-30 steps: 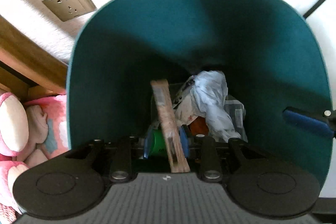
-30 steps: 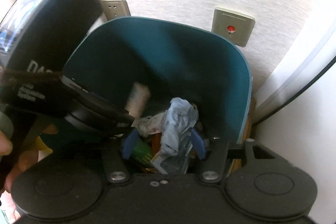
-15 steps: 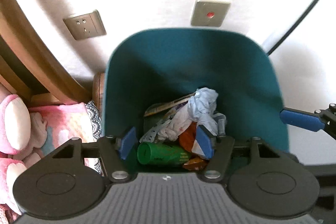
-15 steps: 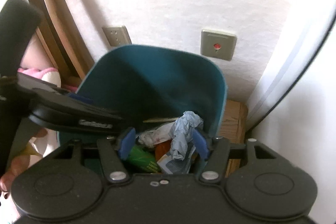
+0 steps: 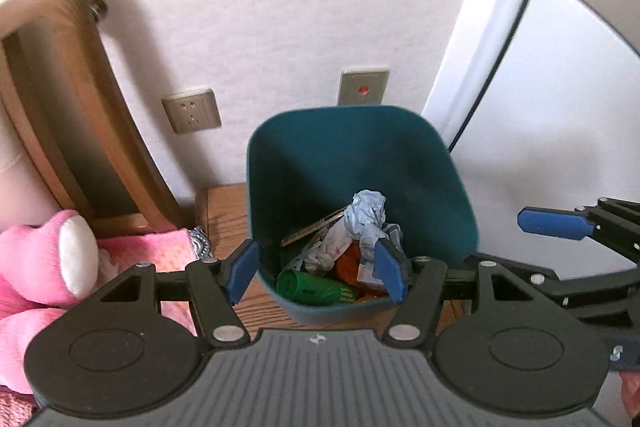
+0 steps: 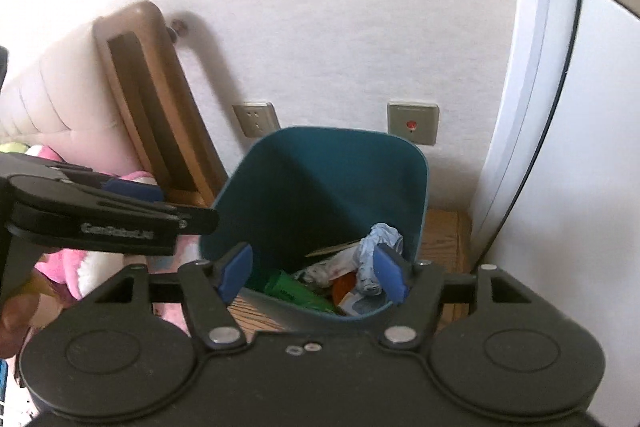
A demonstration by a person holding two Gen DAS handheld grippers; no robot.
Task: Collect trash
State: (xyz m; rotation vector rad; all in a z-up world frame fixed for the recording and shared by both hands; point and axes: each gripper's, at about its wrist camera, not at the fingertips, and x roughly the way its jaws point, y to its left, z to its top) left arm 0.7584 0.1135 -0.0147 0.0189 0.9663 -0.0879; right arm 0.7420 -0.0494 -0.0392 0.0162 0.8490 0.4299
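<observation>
White textured wall (image 5: 300, 7) backed a teal plastic bin (image 5: 348, 147) of crumpled paper (image 5: 366, 213); left tongs (image 5: 316, 271) gaped empty, right tongs (image 6: 314, 273) were opening, empty.

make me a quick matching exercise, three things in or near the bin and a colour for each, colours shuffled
Things:
1. trash bin
2. bottle in the bin
3. plush toy

Colours:
A. pink
B. teal
C. green

Pairs: 1-B, 2-C, 3-A
</observation>
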